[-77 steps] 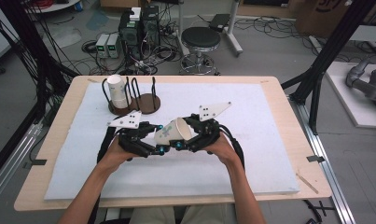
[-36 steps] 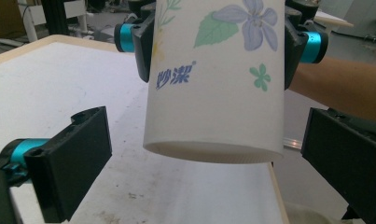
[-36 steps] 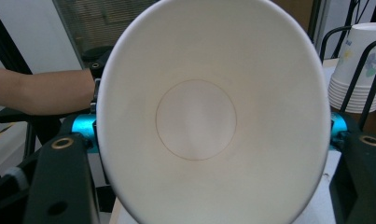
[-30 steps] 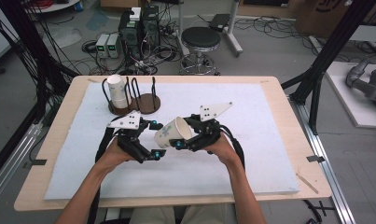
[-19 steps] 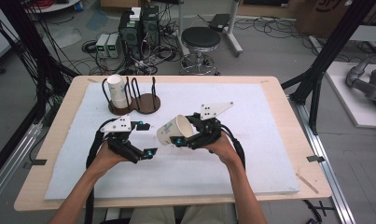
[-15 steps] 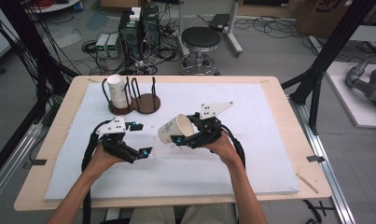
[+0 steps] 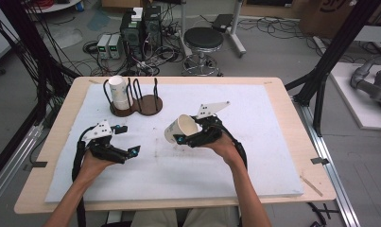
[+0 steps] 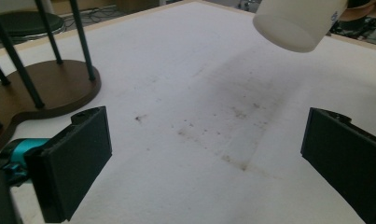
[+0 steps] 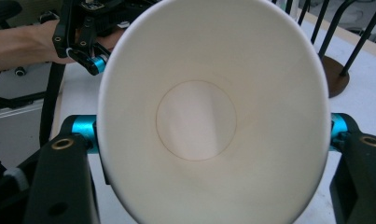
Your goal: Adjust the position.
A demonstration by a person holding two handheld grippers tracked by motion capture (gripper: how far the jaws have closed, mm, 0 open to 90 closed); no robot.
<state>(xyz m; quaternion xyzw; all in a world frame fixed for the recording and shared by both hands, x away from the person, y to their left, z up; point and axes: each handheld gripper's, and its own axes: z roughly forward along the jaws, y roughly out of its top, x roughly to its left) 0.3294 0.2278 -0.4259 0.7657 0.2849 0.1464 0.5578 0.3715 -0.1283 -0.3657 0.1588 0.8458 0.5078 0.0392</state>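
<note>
My right gripper (image 7: 182, 138) is shut on a white paper cup (image 7: 180, 128), held tilted above the middle of the white mat. In the right gripper view I look straight into the empty cup (image 9: 209, 116), clamped between both jaws. My left gripper (image 7: 128, 139) hovers low over the mat to the left, open, with nothing between its jaws. From the left gripper view the cup's base (image 8: 295, 23) hangs at the top right, well beyond the open left gripper (image 8: 206, 123). A second white cup (image 7: 120, 92) stands in a wire cup holder (image 7: 136, 105) at the back left.
The white mat (image 7: 254, 142) covers a wooden table (image 7: 292, 109) and has dark smudges near its middle. The holder's brown base (image 8: 45, 88) lies just left of my left gripper. Beyond the table are a stool (image 7: 203, 40), cables and black frame posts.
Both grippers were together at the cup. The left one has let go and drawn back to the left, now open. The right one keeps the cup, tilted a little higher.
</note>
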